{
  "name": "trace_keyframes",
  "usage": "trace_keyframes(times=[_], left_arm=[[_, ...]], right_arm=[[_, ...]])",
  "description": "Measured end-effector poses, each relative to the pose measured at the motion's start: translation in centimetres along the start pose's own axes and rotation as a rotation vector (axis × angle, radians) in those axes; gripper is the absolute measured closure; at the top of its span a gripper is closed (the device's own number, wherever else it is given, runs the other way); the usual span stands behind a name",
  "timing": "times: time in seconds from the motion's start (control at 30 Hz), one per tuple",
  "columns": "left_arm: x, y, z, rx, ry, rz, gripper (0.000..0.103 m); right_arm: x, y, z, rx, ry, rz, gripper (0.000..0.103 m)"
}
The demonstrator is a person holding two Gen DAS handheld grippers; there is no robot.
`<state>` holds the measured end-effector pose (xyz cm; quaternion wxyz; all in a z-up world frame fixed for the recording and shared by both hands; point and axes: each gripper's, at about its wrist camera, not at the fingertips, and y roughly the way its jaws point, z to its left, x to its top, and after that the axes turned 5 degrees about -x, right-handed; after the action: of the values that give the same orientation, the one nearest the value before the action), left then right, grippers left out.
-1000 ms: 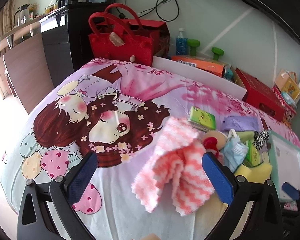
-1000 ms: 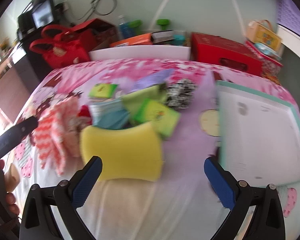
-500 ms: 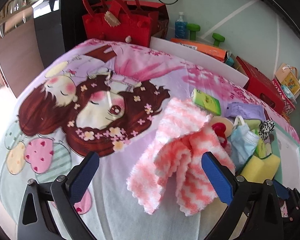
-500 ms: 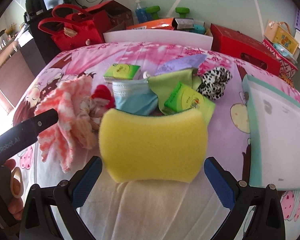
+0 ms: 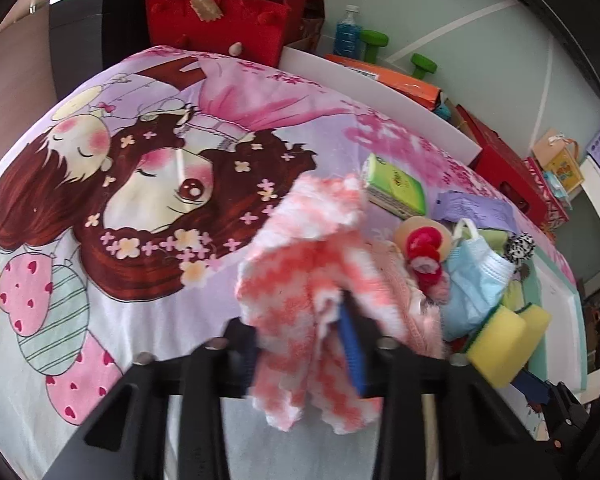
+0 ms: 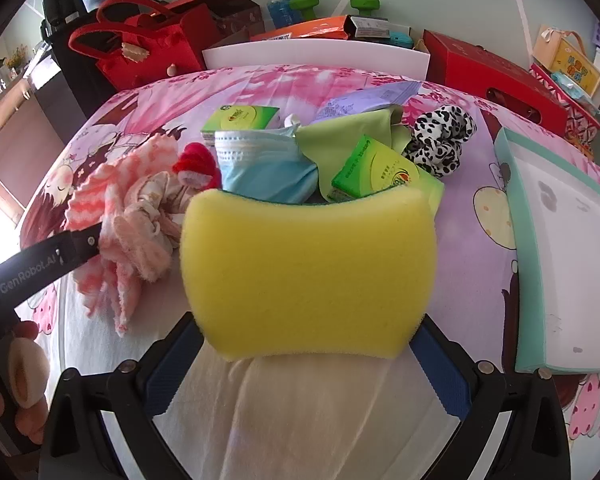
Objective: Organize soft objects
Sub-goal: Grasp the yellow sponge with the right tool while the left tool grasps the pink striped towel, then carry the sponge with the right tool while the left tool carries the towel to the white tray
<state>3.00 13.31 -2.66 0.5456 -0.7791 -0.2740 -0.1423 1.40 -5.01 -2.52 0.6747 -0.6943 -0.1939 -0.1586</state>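
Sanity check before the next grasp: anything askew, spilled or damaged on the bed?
Nothing damaged or spilled. The soft items sit in one jumbled heap: the blue face mask is crumpled against the green tissue pack, and the pink-and-white zigzag fleece cloth lies bunched, with the left gripper closing on it.

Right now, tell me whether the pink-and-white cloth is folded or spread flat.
Neither: bunched. The pink-and-white cloth is crumpled into folds, its near part between the closing jaws of the left hand-held gripper.
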Motion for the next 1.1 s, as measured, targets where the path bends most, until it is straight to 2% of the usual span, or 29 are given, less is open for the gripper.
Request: trace_keyframes(times=[0.2, 0.6, 1.1], left_arm=[[0.1, -0.5, 0.2, -0.020, -0.020, -0.015, 0.090], [0.5, -2.2, -0.1, -0.029, -0.011, -0.086, 0.091], [1.2, -6.8, -2.7, -0.060, 0.051, -0.244, 0.091]], right_arm=[[0.0, 0.2, -0.1, 0.008, 0.008, -0.002, 0.000], [0.1, -0.6, -0.2, 0.010, 0.008, -0.030, 0.010], [0.4, -4.3, -2.4, -0.013, 0.065, -0.140, 0.011]])
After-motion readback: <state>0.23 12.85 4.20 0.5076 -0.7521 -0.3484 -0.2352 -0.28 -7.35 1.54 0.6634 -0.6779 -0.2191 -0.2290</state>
